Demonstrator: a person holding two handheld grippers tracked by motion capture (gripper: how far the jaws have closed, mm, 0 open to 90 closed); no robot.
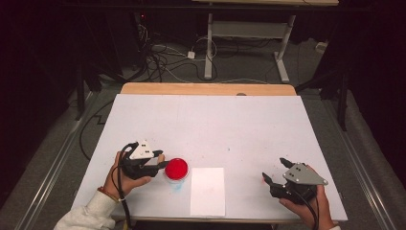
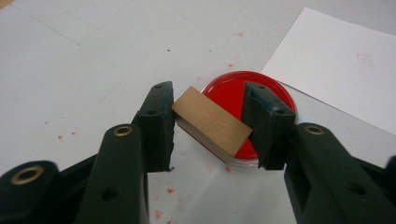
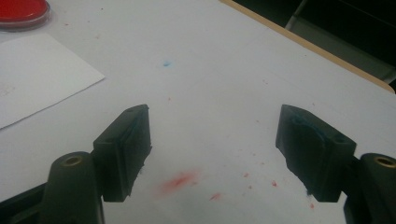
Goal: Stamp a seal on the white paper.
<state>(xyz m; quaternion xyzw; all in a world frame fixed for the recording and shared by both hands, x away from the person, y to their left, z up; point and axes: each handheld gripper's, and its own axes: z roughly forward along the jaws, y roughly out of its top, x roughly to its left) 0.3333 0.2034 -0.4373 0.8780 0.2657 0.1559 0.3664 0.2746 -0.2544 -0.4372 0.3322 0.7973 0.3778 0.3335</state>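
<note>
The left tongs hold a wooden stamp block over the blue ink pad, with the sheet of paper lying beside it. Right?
Not quite: the ink pad is red, not blue, as the left gripper view shows. The left tongs do grip the wooden stamp block over it, and the sheet of paper lies beside it.

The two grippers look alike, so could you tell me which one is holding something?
The left gripper: its jaws are shut on a wooden block above the red ink pad. The right gripper is open.

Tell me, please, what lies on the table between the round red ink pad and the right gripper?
In the high view, a white paper sheet lies flat between the round red ink pad and the right gripper.
</note>
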